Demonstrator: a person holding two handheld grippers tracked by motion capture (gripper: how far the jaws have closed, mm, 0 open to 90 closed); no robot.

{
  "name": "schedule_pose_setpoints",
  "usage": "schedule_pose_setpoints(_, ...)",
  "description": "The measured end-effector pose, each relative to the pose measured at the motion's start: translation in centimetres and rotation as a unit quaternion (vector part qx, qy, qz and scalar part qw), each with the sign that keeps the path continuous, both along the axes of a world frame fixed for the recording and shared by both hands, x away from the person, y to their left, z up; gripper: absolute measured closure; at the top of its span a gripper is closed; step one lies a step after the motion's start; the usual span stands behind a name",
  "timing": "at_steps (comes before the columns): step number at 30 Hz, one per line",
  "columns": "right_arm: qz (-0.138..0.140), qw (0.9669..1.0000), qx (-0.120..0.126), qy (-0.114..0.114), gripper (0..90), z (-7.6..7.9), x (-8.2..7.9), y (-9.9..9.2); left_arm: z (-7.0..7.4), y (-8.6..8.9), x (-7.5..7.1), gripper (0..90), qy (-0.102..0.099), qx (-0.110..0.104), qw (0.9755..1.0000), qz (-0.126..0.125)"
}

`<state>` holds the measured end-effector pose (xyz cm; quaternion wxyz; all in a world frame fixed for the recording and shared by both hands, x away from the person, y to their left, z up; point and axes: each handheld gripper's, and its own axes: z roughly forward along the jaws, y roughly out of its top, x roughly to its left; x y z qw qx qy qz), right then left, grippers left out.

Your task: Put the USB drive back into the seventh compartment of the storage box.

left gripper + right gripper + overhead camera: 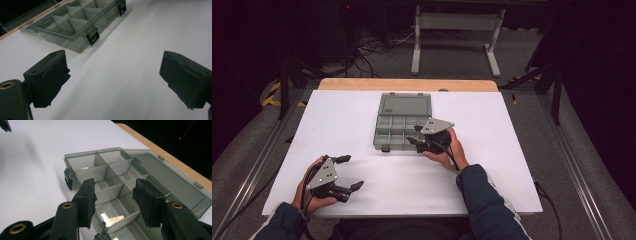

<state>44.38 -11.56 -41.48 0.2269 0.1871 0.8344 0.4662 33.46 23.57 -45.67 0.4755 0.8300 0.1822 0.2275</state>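
Smoky translucent plastic compartment box (403,121), lid laid flat, ready for access. Right hand-held gripper (113,195) half-spread over its compartments, empty; left hand-held gripper (113,75) wide, idle on white counter (337,115).

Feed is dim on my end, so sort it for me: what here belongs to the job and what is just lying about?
In the job:
- compartment box, lid open
- right gripper, jaws over its compartments
- left gripper, open, apart from the box

Just about:
- white table
- metal stand
- floor cables
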Motion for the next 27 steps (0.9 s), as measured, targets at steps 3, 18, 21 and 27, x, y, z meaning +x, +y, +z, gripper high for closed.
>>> schedule_pose_setpoints(3,0.003,1.0000,0.003,-0.008,50.7,0.4,-0.5,-0.3,0.0,0.0,0.0,9.1,-0.002,0.000,1.0000,0.002)
schedule_pose_setpoints(18,0.001,0.9993,0.013,-0.036,37.6,1.2,-4.0,-3.0,0.0,-0.1,-0.1,11.2,-0.003,0.001,0.9999,0.014)
schedule_pose_setpoints(21,0.004,0.9987,0.007,-0.050,36.3,1.0,-4.8,-3.5,0.0,-0.1,0.0,11.4,-0.005,0.003,0.9999,0.014)
schedule_pose_setpoints(27,0.003,0.9987,-0.005,-0.051,32.9,0.4,-6.2,-4.4,0.2,-0.1,0.1,14.7,-0.007,-0.004,0.9998,0.016)
